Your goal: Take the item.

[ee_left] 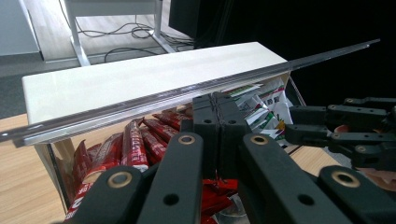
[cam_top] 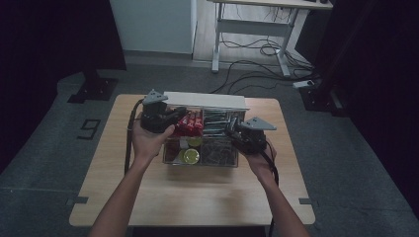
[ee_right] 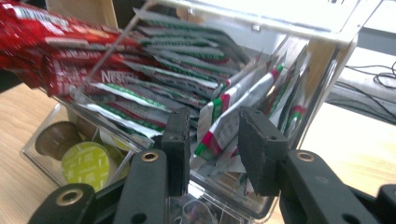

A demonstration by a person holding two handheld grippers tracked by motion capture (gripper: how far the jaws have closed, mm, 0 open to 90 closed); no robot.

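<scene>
Sachets (ee_right: 219, 126) in the clear organiser's (cam_top: 170, 159) far-right compartment are thin, light, slippery, crushable; you'd pinch one upright mid-body. Your right claw (ee_right: 215, 149) brackets one w/ pads not pressing; left claw (ee_left: 215, 112) is clamped on the raised lid's (ee_left: 154, 95) edge.

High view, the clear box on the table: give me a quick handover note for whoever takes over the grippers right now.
Left gripper: jaws shut, tips just under the edge of the raised lid, above the red sachets. I cannot tell whether it grips anything.
Right gripper: jaws open around a green-and-white sachet standing in its compartment, pads not pressing on it.
Things: the clear box is on the table with its lid up; capsules lie in a front compartment.
Done: lid open, right gripper lined up.
Left: probably close on the sachet and lift it out.
</scene>
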